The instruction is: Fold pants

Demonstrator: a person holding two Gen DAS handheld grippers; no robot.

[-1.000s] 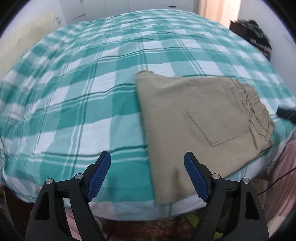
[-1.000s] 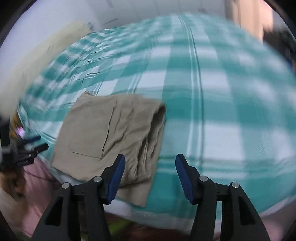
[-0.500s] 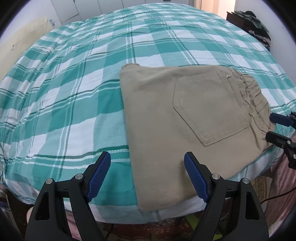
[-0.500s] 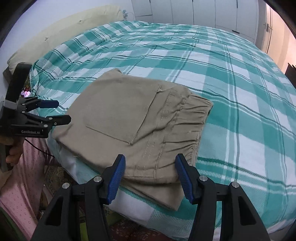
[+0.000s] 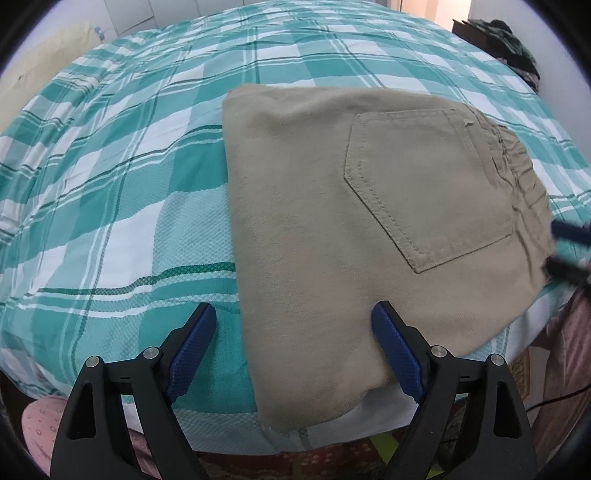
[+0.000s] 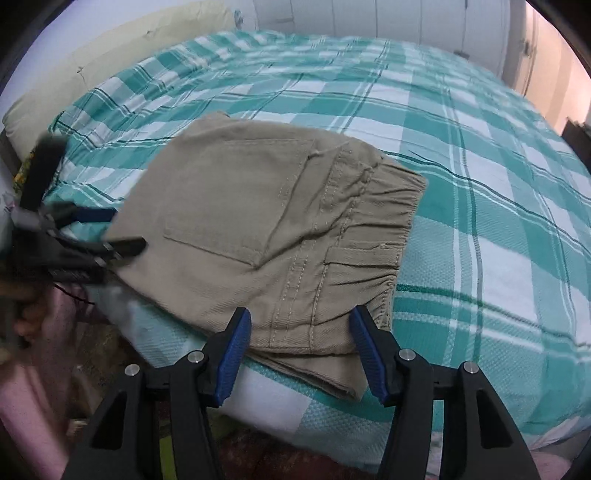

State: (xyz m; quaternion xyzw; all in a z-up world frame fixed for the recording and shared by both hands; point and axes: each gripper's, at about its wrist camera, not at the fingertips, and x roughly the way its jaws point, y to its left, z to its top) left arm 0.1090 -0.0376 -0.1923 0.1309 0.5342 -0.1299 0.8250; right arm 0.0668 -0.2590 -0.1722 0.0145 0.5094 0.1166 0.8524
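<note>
Tan pants [image 5: 332,221] lie folded into a compact rectangle near the front edge of the bed, back pocket up, elastic waistband to the right. My left gripper [image 5: 293,350] is open, its jaws straddling the pants' near left corner. My right gripper [image 6: 301,350] is open over the waistband end of the pants [image 6: 266,221]. The right gripper also shows blurred at the right edge of the left wrist view [image 5: 569,254]. The left gripper shows at the left in the right wrist view [image 6: 99,230].
The bed [image 5: 110,166] has a green and white plaid sheet. A cream pillow [image 6: 110,59] lies at its head. Dark clothes [image 5: 513,48] sit on furniture at the far right. White wardrobe doors [image 6: 406,18] stand behind the bed.
Both grippers have moved closer to the pants, which now fill more of each view. The jaws have stayed open. The pants have not moved on the bed.
</note>
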